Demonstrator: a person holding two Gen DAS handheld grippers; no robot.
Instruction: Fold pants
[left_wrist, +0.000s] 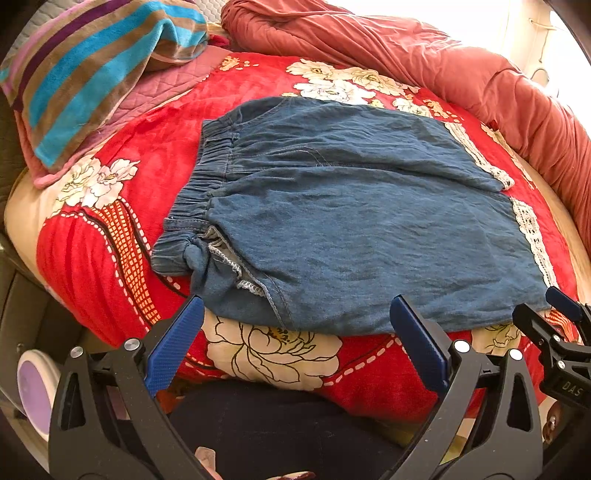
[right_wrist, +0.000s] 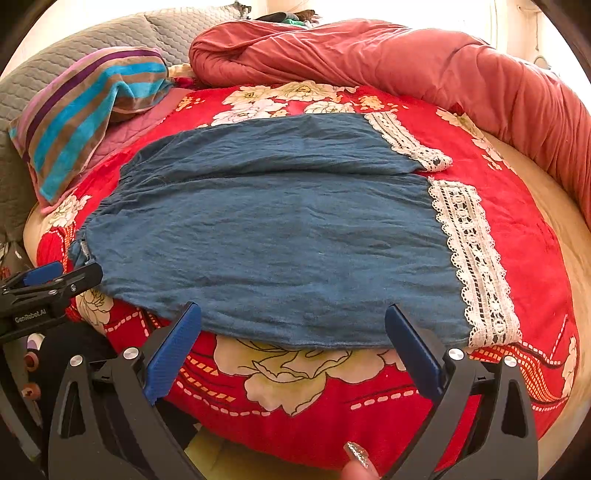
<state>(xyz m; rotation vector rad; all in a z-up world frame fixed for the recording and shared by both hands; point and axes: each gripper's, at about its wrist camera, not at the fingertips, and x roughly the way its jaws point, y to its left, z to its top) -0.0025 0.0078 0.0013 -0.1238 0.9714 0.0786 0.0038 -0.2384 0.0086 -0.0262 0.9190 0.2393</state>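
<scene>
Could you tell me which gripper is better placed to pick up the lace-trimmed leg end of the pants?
Right. The right gripper is open at the pants' near edge beside the lace hem; the left gripper sits nearer the waistband.

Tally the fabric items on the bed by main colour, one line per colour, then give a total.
Blue: 1, the denim pants
Red floral: 1, the blanket
Rust-red: 1, the bunched comforter
Striped: 1, the towel
Pink: 1, the quilted pad
Grey: 1, the quilted cushion
Total: 6
</scene>
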